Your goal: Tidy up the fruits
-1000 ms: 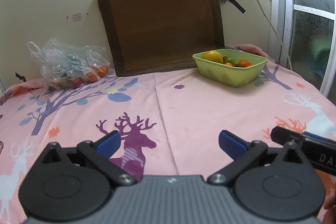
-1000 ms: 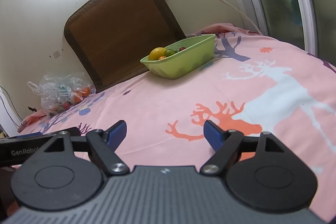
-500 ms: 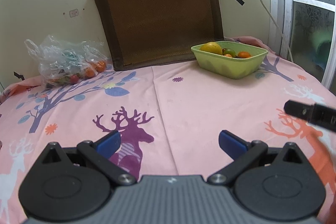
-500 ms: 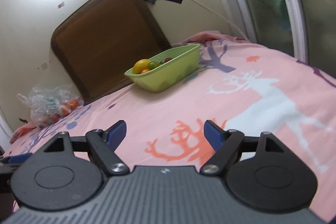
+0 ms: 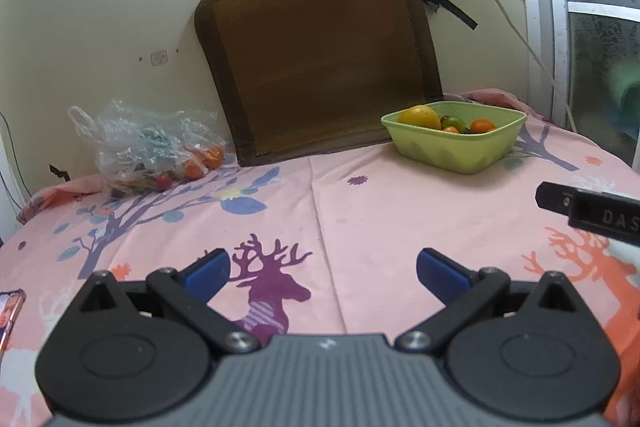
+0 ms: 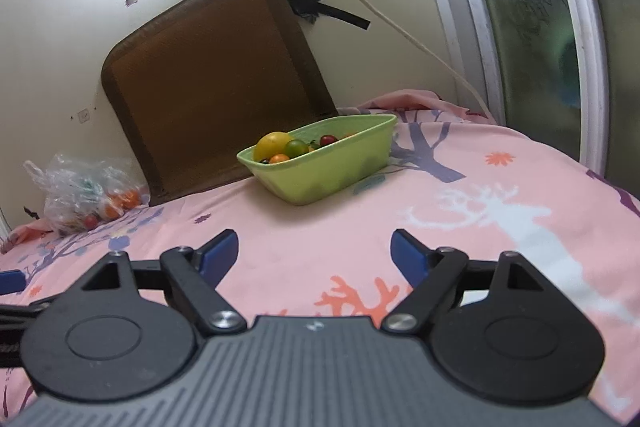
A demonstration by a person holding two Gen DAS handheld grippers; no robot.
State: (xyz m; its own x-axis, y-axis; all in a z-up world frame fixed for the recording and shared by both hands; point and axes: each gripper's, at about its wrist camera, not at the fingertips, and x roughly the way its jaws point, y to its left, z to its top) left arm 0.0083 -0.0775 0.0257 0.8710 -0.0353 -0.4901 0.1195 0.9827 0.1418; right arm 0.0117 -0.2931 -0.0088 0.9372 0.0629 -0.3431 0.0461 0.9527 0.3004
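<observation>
A light green basket (image 5: 460,157) (image 6: 320,183) stands at the back right of the pink bedsheet, holding a yellow fruit (image 5: 418,116) (image 6: 273,143), a green one (image 6: 296,147), small orange ones (image 5: 482,125) and cherry tomatoes (image 6: 328,139). A clear plastic bag (image 5: 148,143) (image 6: 84,195) with more small orange and red fruits lies at the back left by the wall. My left gripper (image 5: 322,273) hovers open and empty over the sheet's near middle. My right gripper (image 6: 314,251) is open and empty too, nearer the basket; part of it (image 5: 588,213) shows at the right edge of the left wrist view.
A brown cushion (image 5: 320,55) (image 6: 216,83) leans on the wall behind the sheet. A power strip with a white cable (image 6: 376,11) hangs above the basket. A window frame (image 6: 520,35) borders the right side. A phone (image 5: 8,311) lies at the left edge.
Both grippers have risen and tilted up a little, so more of the wall shows. The right gripper turned left, bringing the basket towards the centre of its view. Both stay open.
</observation>
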